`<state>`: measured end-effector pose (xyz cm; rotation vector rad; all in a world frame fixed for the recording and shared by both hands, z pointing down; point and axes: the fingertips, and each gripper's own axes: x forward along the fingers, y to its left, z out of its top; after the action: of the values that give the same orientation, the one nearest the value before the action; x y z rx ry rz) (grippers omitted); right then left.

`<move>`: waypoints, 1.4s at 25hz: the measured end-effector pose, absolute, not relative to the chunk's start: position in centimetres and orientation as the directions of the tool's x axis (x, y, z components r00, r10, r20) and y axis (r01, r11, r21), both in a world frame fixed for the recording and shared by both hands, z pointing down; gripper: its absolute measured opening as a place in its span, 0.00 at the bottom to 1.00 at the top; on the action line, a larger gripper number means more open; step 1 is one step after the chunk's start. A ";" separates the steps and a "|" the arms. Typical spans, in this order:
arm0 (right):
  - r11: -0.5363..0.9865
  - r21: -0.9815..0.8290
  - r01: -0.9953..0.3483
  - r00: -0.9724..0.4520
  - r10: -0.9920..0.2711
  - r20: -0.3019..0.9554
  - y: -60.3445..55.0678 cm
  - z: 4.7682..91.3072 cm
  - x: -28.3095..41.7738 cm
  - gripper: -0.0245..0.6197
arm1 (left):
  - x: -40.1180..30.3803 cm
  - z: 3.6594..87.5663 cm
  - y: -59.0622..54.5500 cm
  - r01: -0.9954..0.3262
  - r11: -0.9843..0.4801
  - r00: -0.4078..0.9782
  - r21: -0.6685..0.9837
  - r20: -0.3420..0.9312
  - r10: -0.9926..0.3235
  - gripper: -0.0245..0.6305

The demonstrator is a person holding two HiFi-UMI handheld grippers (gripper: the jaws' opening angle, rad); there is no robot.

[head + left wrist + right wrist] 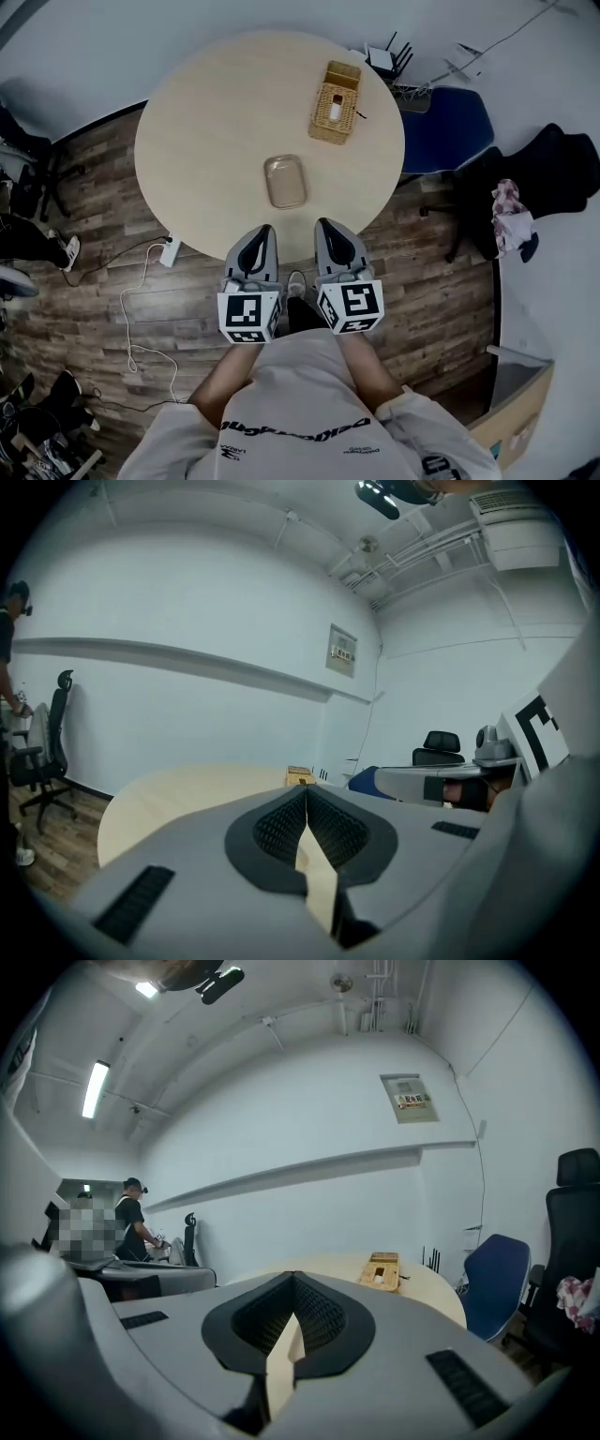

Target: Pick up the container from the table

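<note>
The container is a small shallow tan tray with rounded corners, lying on the round light-wood table near its front edge. Both grippers hover side by side just off that edge, pointing at the table. My left gripper is shut with nothing in it, a little short and left of the tray. My right gripper is shut and empty too, a little short and right of it. In both gripper views the jaws' own bodies hide the tray.
A wicker tissue box stands farther back on the table. A blue chair and a black chair stand to the right. A power strip and white cable lie on the wood floor at the left. A person stands far off.
</note>
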<state>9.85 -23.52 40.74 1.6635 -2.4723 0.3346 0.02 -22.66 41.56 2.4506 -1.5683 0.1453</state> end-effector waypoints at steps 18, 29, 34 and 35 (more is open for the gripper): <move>0.423 -0.163 -0.891 -0.448 -0.768 0.458 -34.3 54.2 10.4 0.09 | 1.2 54.6 -32.9 -0.933 -0.274 0.353 0.234 0.446 -0.822 0.07; 0.385 -0.219 -0.897 -0.439 -0.703 0.559 -37.4 60.7 10.4 0.26 | 0.3 61.1 -35.5 -0.946 -0.175 0.301 0.272 0.543 -0.784 0.17; 0.354 -0.222 -0.909 -0.414 -0.689 0.595 -38.9 63.6 11.2 0.26 | 0.2 64.2 -36.6 -0.953 -0.127 0.270 0.276 0.577 -0.771 0.19; 0.348 -0.222 -0.911 -0.409 -0.687 0.601 -39.2 64.0 11.3 0.26 | 0.1 64.6 -36.8 -0.952 -0.117 0.267 0.282 0.581 -0.769 0.19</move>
<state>11.27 -39.18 64.01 1.4003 -2.2128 0.7529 0.15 -36.82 64.63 1.9349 -1.5509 0.3891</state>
